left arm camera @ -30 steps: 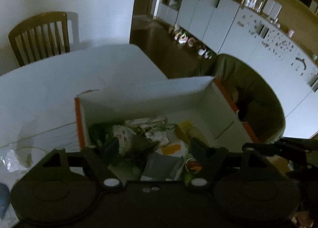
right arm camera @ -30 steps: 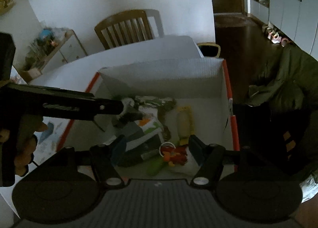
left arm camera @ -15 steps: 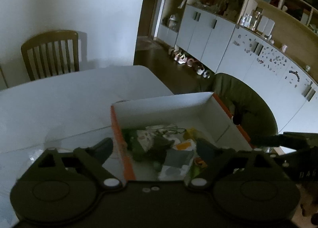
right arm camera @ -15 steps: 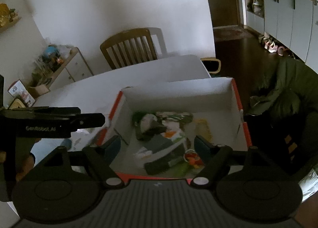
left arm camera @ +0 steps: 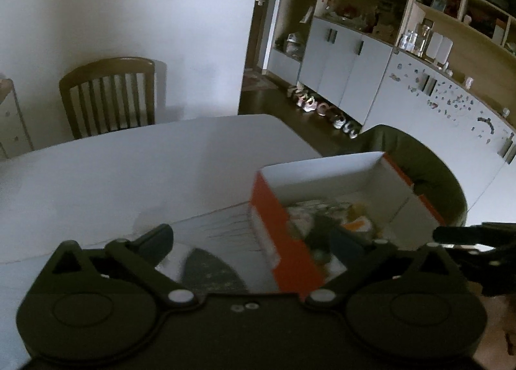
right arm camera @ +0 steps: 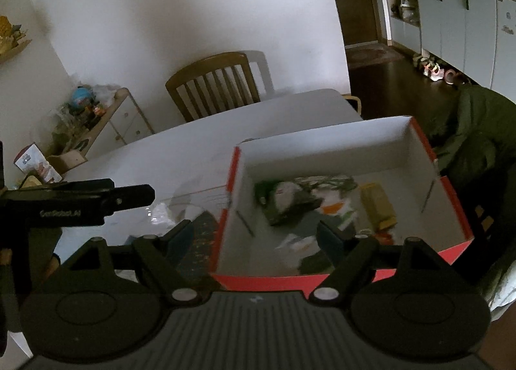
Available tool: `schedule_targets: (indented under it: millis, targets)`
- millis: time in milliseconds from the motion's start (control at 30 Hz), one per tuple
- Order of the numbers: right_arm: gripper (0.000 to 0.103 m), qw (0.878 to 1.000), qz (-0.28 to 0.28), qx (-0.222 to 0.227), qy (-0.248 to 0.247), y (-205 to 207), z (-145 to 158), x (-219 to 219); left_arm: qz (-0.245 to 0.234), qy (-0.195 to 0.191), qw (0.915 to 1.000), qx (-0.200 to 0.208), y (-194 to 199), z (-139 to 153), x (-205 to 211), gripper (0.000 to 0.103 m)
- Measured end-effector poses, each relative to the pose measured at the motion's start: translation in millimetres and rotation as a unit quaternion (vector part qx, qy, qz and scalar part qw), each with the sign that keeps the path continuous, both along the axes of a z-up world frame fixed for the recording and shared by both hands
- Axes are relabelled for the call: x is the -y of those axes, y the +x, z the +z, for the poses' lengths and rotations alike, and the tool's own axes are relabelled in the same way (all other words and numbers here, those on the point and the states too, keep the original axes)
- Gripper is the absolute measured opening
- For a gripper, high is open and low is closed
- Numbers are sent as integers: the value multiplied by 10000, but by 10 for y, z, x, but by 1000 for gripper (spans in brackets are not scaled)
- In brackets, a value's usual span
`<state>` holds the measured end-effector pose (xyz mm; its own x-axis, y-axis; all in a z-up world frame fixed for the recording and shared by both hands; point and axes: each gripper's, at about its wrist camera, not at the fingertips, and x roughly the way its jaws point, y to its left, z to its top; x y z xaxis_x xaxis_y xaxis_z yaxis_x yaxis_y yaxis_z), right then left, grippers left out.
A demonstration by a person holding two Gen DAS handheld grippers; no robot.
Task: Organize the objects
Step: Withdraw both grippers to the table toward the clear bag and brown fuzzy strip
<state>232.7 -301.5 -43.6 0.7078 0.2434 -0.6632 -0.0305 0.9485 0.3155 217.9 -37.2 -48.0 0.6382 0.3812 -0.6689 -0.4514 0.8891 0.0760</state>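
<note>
- The box sits low and right of centre in the right wrist view, on the white surface; in the left wrist view it lies at centre right, close to that edge of the surface.
- It looks like thin cardboard, orange outside and white inside: light, fairly stiff along the rims, likely to flex or slide if pushed on one wall. The best hold is probably a pinch on a rim near a corner.
- Inside lies a loose heap of small things: what seem to be soft packets or cloths in green, white and orange, plus a yellow piece toward the right wall. The blur hides what each is. They look light and limp; I would take one by a raised fold, not scoop flat against the floor of the box.
- A dark speckled flat piece lies on the surface just left of the box, beside something pale and crinkled, perhaps plastic, likely slippery and thin.
- The left gripper is held above the surface with the box's left wall between its fingers in the picture; its jaws are spread wide and hold nothing. Seen from the right, it reaches in from the left edge.
- The right gripper hangs over the near left corner of the box, tilted down toward it, jaws likewise spread and empty.
</note>
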Motion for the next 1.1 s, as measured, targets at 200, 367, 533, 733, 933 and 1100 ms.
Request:
schedule_targets:
  millis: [200, 367, 533, 733, 933, 1100]
  targets:
    - [83, 9999, 47, 53, -101, -64, -28, -432, 234, 201, 9995, -10, -223, -72, -418, 103]
    - [83, 9998, 69, -88, -147, -102, -145, -818, 535, 38, 9985, -111, -377, -249, -854, 103]
    - [83, 9990, -1, -363, -243, -143, -345, -1124, 585, 116, 9980, -207, -425, -420, -1064, 103]
    - [83, 9961, -307, -700, -446, -148, -653, -1279, 624, -44, 9975, -326, -428, -659, -1244, 103]
    - [83, 9908, -664, -956, -692, -74, -982, -1327, 655, -11, 9971, -399, -358, -846, -1386, 102]
    - [61, 9877, -862, -1109, -682, -5, -1194, -1404, 599, 15, 9972, -444, -288, -981, -1438, 93]
